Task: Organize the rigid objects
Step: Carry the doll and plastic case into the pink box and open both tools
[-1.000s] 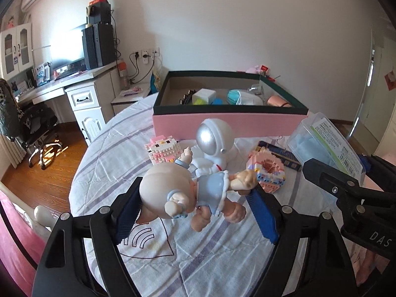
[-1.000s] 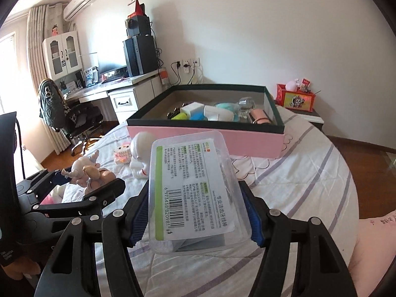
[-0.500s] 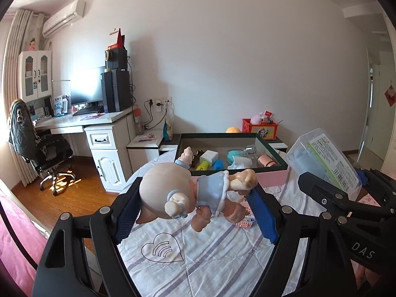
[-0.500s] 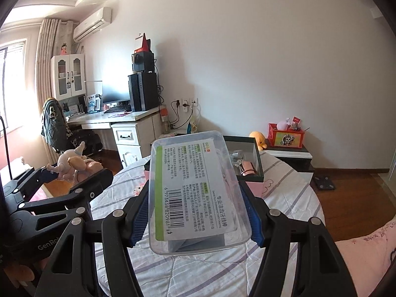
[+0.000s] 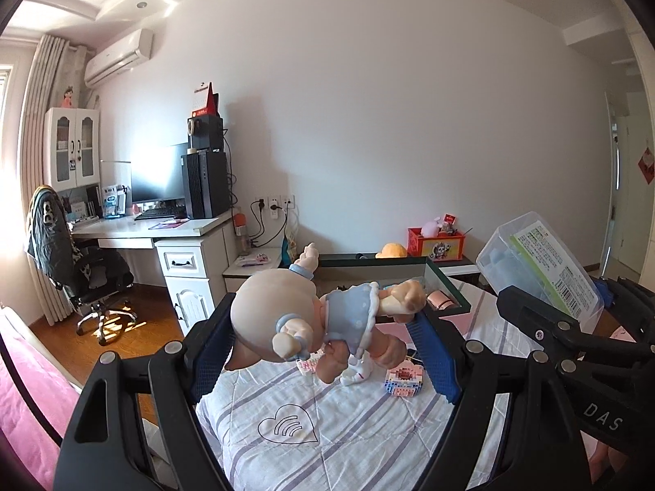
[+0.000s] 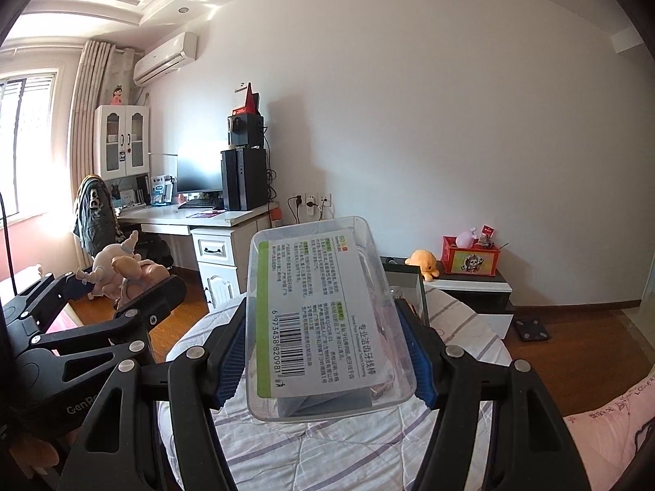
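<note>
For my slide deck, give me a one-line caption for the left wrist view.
Left gripper holds a doll above the bed, box ahead.

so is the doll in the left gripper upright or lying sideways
Lying sideways. The doll is clamped across the left gripper, its head against one blue pad and a foot against the other, held in the air above the striped bedspread.
</note>
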The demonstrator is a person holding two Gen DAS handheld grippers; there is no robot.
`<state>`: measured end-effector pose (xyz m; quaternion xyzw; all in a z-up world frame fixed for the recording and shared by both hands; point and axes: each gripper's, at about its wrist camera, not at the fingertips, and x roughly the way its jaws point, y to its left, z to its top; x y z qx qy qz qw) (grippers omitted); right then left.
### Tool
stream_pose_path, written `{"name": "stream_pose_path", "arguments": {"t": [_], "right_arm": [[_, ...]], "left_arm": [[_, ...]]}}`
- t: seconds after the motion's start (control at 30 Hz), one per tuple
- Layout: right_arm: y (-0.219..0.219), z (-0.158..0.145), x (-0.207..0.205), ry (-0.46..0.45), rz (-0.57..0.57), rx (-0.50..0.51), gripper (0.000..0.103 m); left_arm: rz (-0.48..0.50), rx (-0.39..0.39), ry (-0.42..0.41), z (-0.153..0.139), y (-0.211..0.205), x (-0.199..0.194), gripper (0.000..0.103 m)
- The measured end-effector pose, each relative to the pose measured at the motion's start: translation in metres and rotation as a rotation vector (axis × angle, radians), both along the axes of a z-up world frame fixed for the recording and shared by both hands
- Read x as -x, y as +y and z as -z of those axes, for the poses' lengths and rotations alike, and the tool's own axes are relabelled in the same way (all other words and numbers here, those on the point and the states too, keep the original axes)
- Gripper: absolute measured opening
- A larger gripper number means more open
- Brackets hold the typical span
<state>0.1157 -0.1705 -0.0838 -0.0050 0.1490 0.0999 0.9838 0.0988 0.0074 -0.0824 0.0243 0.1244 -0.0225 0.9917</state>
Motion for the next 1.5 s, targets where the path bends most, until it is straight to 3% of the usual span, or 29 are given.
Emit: {"name": "stream_pose_path", "arguments": {"t": [0.43,0.63,0.8,0.97,1.17,1.33,1.5], "right_arm": [[-0.002,-0.001,-0.025,-0.008,-0.004,0.002,0.067],[-0.001,-0.006,-0.071,-0.002,-0.004,0.024,0.067],[-0.005,-0.007,-0.129,0.014,0.007,0.061,0.067],[-0.013,0.01,-0.2,0.097,0.015,0.086,0.067],[-0.023,0.057,-0.269,0.246,0.041,0.121,0.067],[-0.034,0.09,-0.302,0.355,0.081,0.142,0.067],[-0.041,0.104,-0.318,0.416,0.107,0.148,0.067]], "left_arm": [[-0.019,-0.041,-0.012,-0.004,-0.009,-0.029,0.082],[-0.027,-0.068,-0.009,-0.012,-0.013,-0.08,0.082],[0.006,-0.092,0.027,-0.014,-0.023,-0.148,0.082],[0.061,-0.076,0.164,0.006,-0.034,-0.237,0.082],[0.095,-0.082,0.34,0.056,-0.051,-0.321,0.082],[0.116,-0.127,0.468,0.096,-0.068,-0.363,0.082],[0.098,-0.167,0.546,0.112,-0.072,-0.385,0.082]]}}
